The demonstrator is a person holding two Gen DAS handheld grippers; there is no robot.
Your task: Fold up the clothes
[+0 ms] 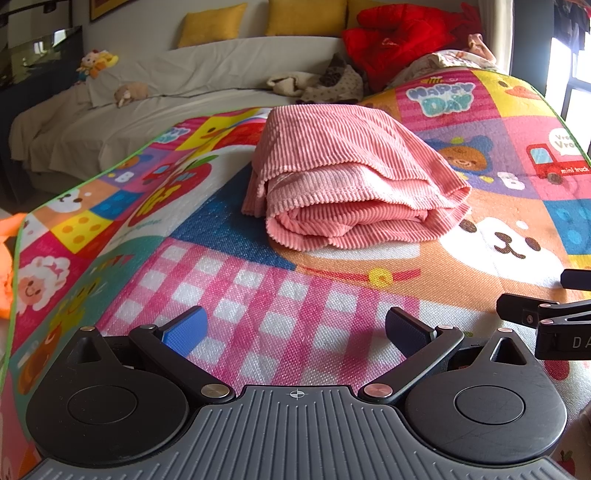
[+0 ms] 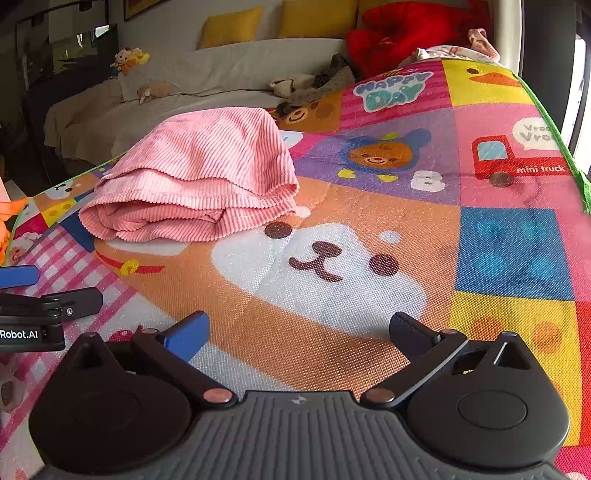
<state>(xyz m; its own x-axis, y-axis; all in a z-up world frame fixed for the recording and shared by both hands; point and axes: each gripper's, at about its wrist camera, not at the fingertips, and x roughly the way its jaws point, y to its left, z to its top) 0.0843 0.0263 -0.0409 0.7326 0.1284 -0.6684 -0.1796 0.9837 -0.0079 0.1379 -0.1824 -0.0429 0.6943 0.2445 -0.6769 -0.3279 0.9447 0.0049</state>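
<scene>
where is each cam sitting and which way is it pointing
Left wrist: on the left gripper, low over the play mat, facing the folded pink garment ahead; own open fingers show, right gripper at right edge.
Right wrist: on the right gripper, garment ahead-left; left gripper at left edge.
Shared: garment, mat, sofa.

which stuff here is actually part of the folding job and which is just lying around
Job: folded pink ribbed garment, play mat under it, left gripper, right gripper, both open.

Lying about: yellow cushions, red plush, soft toys, clothes heap.
</scene>
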